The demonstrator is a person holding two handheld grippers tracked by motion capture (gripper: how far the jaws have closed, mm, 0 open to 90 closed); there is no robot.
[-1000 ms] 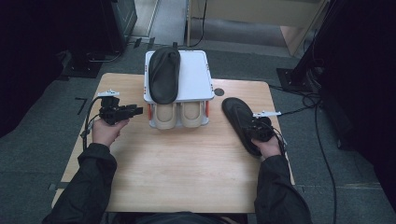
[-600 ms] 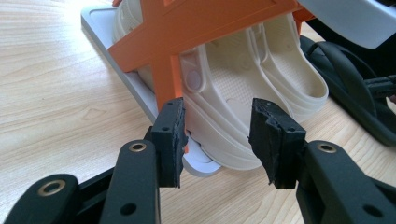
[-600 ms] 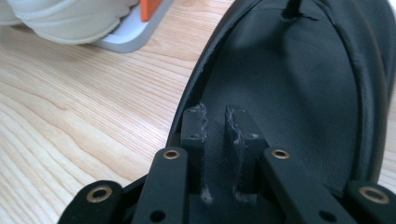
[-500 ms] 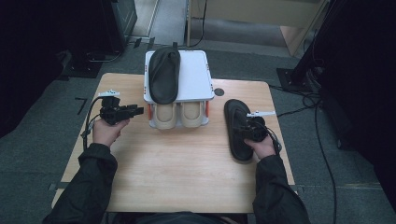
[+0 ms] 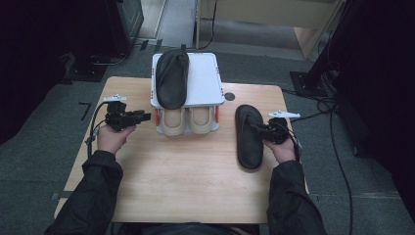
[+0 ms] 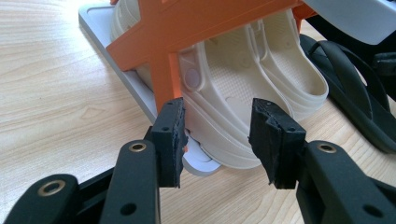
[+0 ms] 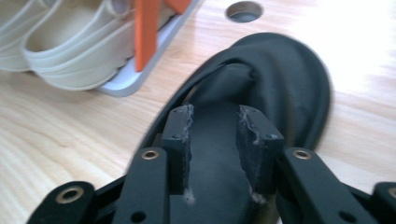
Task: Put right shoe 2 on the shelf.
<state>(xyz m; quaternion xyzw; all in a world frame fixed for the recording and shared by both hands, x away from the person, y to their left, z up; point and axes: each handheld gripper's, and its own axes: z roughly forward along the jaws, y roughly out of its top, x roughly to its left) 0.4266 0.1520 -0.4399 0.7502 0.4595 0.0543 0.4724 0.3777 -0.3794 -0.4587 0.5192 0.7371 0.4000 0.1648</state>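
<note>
While flat on table, black flip-flop (image 5: 248, 137) | right gripper (image 7: 215, 135) parted above it | left gripper (image 6: 217, 140) parted, empty

You get an evenly lit wooden table (image 5: 186, 171) in the high view, ringed by dark, murky surroundings. In the right gripper view, glare whitens the tabletop's upper right, and the black sandal (image 7: 280, 88) looks softly blurred.
</note>
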